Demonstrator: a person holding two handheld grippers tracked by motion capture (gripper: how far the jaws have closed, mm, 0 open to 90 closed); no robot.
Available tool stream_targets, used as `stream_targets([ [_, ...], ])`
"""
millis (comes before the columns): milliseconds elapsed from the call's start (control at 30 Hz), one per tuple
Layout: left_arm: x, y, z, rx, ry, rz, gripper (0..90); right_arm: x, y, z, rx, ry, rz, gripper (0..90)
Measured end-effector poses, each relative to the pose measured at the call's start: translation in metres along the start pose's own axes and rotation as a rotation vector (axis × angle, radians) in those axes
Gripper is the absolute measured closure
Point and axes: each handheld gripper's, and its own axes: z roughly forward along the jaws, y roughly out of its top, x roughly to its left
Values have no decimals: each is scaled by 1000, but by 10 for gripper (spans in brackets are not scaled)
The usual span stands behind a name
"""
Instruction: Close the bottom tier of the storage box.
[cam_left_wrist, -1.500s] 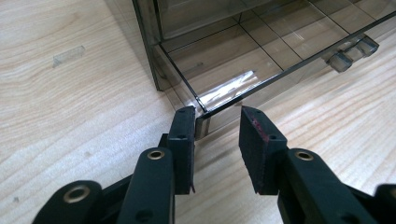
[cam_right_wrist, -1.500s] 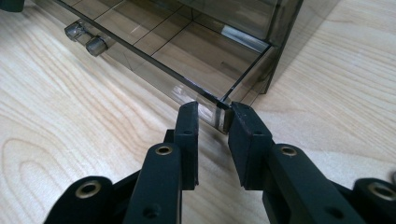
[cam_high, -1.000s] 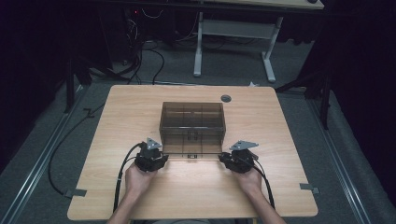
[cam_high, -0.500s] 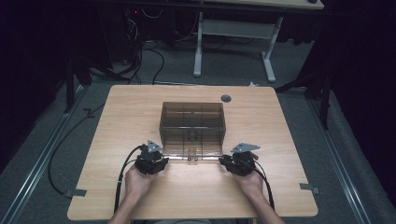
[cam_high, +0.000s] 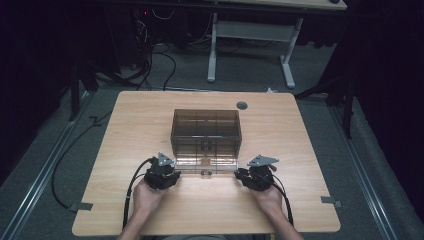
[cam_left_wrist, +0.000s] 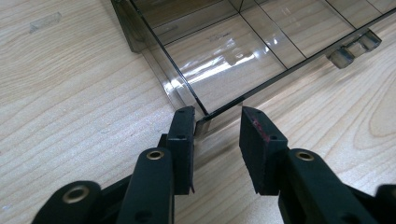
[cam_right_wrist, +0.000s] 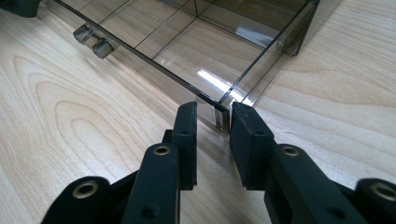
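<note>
The smoky clear plastic box (cam_high: 206, 135) sits near the middle of the table (cam_high: 125, 125), its long axis running across the table from the person's left to right, one long face turned toward the person. A shallow drawer or tray (cam_high: 206, 167) of the same clear plastic stands out from the box's near face, toward the person, flat on the wood. Thin clear walls divide the inside into compartments; those that can be seen through the plastic hold nothing. On the drawer's front edge sit two small clear knobs (cam_left_wrist: 355, 49), side by side, near its middle (cam_right_wrist: 93, 41).

The plastic is brown-grey tinted and glossy, with light glinting off the drawer floor, and the wood grain shows through it.

The left tool (cam_high: 176, 175) lies at the drawer's near left corner. In the left gripper view its jaws (cam_left_wrist: 217, 128) stand spread, the corner of the drawer (cam_left_wrist: 201, 125) against the left pad and a gap to the other. The right tool (cam_high: 239, 175) is at the drawer's near right corner; in the right gripper view (cam_right_wrist: 214, 123) that corner sits between the jaws, close to both pads, and whether they press on it I cannot tell.

A small round grey grommet (cam_high: 242, 105) lies in the table beyond the box, to its right.
</note>
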Motion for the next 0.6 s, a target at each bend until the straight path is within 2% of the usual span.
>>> stream_targets([
  [600, -2, -6, -9, 13, -11, -9, 666, 6, -5, -5, 5, 2, -9, 724],
])
